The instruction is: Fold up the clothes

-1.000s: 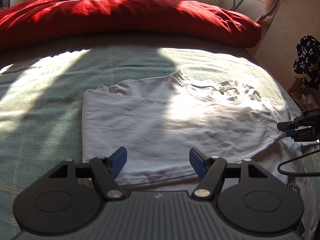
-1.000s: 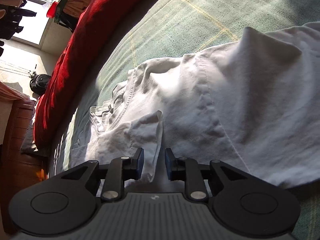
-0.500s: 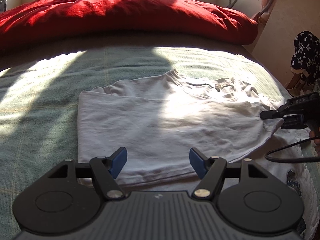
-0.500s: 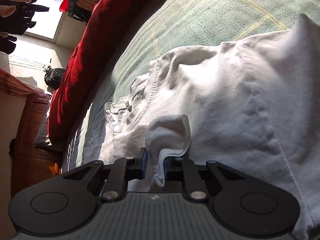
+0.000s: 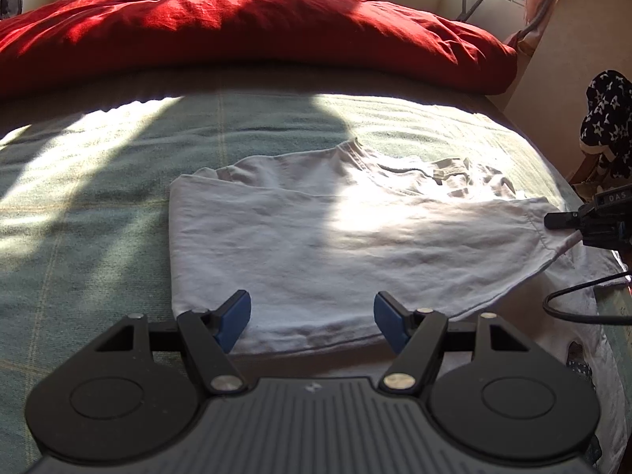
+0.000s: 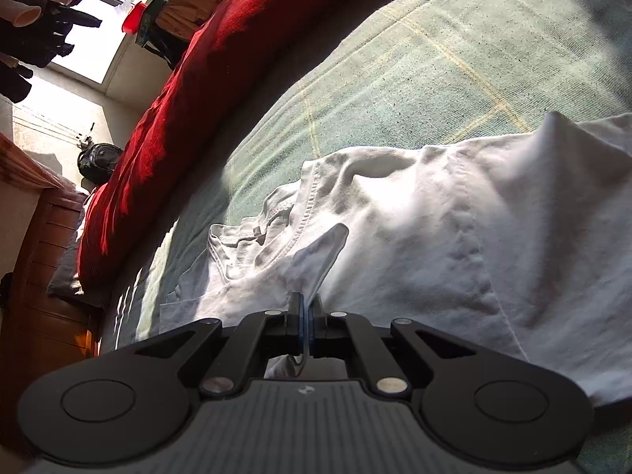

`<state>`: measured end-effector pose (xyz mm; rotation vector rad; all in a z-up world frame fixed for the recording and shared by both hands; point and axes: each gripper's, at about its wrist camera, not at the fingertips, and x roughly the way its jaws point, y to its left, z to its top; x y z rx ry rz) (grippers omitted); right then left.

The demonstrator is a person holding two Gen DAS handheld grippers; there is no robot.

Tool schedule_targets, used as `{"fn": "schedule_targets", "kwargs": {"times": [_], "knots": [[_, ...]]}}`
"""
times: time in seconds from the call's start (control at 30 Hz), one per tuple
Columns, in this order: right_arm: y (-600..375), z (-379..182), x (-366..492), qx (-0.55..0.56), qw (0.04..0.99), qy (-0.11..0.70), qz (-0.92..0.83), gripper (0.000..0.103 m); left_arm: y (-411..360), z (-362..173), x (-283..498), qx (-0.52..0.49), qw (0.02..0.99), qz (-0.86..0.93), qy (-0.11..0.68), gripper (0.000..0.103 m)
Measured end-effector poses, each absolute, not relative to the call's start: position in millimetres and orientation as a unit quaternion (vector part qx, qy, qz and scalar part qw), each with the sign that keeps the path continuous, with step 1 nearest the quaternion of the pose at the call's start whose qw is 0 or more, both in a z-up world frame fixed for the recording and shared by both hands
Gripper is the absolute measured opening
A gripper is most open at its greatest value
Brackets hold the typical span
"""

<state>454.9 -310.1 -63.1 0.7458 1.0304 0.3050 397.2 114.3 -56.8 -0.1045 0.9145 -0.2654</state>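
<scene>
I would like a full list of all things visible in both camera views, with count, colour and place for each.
T-shirt: one, white, partly folded on the bedspread.
Bedspread: one, pale green with thin yellow lines, covering the bed.
Duvet: one, red, bunched along the far side of the bed.
Star-print cloth: one, dark with white stars, beside the bed.
Bag: one, black, on the floor near the window.
Cable: one, black, lying over the shirt's edge.
Left hand-held gripper: open, above the shirt's near hem.
Right hand-held gripper: shut on the shirt's sleeve.
</scene>
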Motion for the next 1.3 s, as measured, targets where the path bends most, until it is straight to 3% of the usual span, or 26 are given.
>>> {"fn": "schedule_targets", "kwargs": {"times": [0.43,0.5,0.9,1.17,1.3], "knots": [[-326.0,-62.4,445.8,0.315,0.809,0.488,0.089,0.003,112.9,-63.2,402.2,-0.04,0.881,-0.131,0.452,0.069],[-328.1,-60.8,444.3,0.308,0.812,0.489,0.079,0.014,112.1,-66.7,404.7,-0.033,0.878,-0.13,0.46,0.071],[-307.1,-16.0,448.0,0.251,0.845,0.459,0.114,0.024,142.9,-56.0,387.0,-0.056,0.893,-0.079,0.44,0.07],[-169.4,-19.5,473.3,0.156,0.807,0.498,0.278,0.024,182.0,-59.4,367.9,-0.058,0.894,-0.041,0.442,0.07],[-92.4,-37.2,462.7,0.133,0.756,0.527,0.365,0.036,203.9,-57.4,358.3,-0.048,0.901,-0.026,0.431,0.07]]}}
